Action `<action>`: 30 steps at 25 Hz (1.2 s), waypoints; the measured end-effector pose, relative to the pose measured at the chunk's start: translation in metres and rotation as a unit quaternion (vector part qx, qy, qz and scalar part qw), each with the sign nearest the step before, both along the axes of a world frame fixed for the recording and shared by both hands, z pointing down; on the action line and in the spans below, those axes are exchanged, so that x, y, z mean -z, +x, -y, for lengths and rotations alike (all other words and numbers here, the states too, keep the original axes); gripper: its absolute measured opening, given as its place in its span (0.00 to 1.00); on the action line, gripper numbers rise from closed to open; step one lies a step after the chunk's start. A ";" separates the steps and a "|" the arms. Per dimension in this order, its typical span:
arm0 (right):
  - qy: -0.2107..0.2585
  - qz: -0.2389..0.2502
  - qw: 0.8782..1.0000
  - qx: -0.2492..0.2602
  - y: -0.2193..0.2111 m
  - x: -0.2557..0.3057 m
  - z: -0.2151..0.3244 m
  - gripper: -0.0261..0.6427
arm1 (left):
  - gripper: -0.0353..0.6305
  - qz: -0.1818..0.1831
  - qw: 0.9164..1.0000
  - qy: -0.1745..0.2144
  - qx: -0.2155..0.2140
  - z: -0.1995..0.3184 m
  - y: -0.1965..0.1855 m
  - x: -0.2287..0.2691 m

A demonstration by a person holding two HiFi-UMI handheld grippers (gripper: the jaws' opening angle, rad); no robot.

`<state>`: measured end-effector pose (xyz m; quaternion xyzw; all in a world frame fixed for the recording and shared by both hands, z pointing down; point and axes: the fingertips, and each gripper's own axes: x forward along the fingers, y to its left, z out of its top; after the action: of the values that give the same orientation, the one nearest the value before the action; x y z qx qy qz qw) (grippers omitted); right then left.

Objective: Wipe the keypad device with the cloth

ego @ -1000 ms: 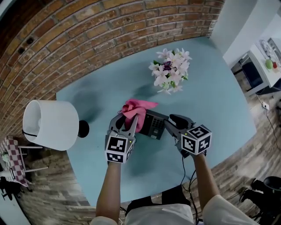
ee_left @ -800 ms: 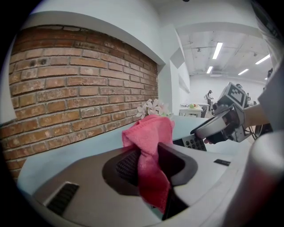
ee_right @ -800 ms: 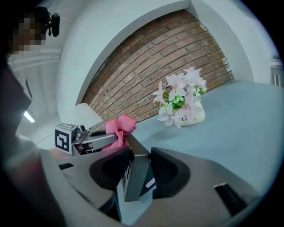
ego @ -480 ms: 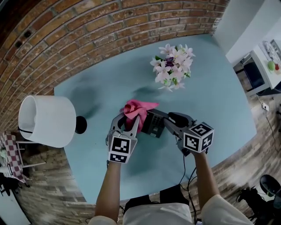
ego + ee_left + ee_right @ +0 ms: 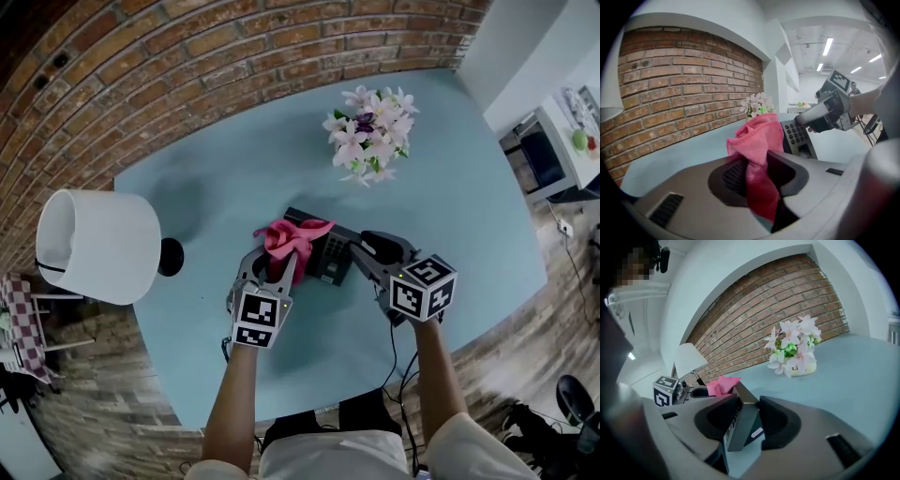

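A dark keypad device (image 5: 328, 251) lies on the blue table, tilted up at its right end. My right gripper (image 5: 364, 251) is shut on that end; in the right gripper view its grey edge (image 5: 743, 420) sits clamped between the jaws. A pink cloth (image 5: 289, 239) covers the device's left part, and my left gripper (image 5: 272, 270) is shut on the cloth. The cloth (image 5: 757, 150) bunches out of the jaws in the left gripper view, with the keypad (image 5: 799, 136) just behind it.
A bunch of pink and white flowers (image 5: 372, 134) in a white pot stands behind the device. A white-shaded lamp (image 5: 94, 246) stands at the table's left, its dark base (image 5: 172, 256) near my left gripper. A brick wall (image 5: 187, 66) runs along the far side.
The cloth and left gripper have shifted slightly right over the device. The device's far end now shows beyond the cloth. The right gripper keeps its hold.
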<state>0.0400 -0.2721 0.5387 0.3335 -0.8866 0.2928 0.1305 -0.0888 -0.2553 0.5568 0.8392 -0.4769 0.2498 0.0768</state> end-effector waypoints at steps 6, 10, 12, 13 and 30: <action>0.004 -0.001 1.000 -0.006 0.000 0.000 0.000 0.31 | 0.28 0.008 1.000 -0.017 -0.006 -0.014 -0.003 -0.017; 0.004 -0.002 1.000 -0.007 0.000 0.000 0.000 0.31 | 0.28 0.004 1.000 -0.025 -0.005 -0.021 -0.006 -0.026; 0.005 -0.002 1.000 -0.008 0.000 0.000 0.001 0.31 | 0.28 0.003 1.000 -0.027 -0.007 -0.023 -0.007 -0.028; 0.005 -0.002 1.000 -0.008 0.000 -0.001 0.001 0.31 | 0.28 0.003 1.000 -0.029 -0.009 -0.023 -0.008 -0.030; 0.007 -0.050 0.999 -0.020 0.002 -0.001 -0.002 0.31 | 0.28 -0.083 0.996 0.030 0.002 0.003 0.007 0.055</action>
<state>0.0416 -0.2696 0.5393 0.3662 -0.8740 0.2725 0.1667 -0.0815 -0.2584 0.5020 0.8579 -0.4781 0.1647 0.0913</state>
